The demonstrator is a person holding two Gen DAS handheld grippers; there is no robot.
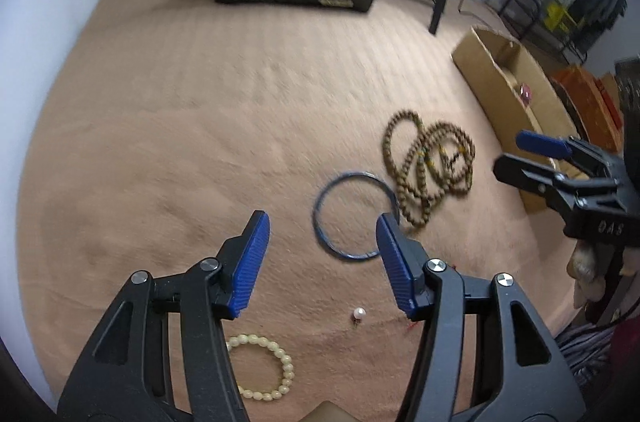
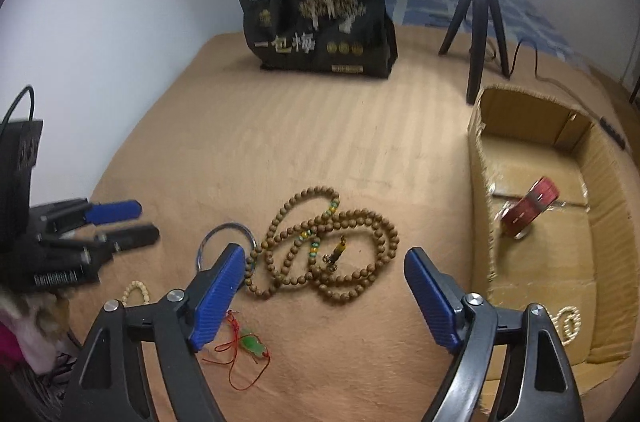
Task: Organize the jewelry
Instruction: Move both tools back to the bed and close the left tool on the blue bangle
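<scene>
On the tan bedcover lie a blue bangle (image 1: pixel 348 175) (image 2: pixel 228 227), a long wooden bead necklace (image 1: pixel 428 162) (image 2: pixel 360 218), a cream bead bracelet (image 1: pixel 286 362) (image 2: pixel 136 290), a single pearl (image 1: pixel 359 313) and a green pendant on red cord (image 2: pixel 252 344). My left gripper (image 1: pixel 322 218) (image 2: pixel 148 222) hangs open above the bangle's near left part, holding nothing. Open as well, my right gripper (image 2: pixel 324 254) (image 1: pixel 510 152) hovers over the wooden necklace with nothing between its pads.
A cardboard box (image 2: pixel 478 182) (image 1: pixel 500 78) at the right holds a red bangle (image 2: pixel 532 206) and a pearl bracelet (image 2: pixel 568 322). A black bag (image 2: pixel 320 30) and a tripod (image 2: pixel 476 22) under a ring light stand at the back. A white wall borders the left.
</scene>
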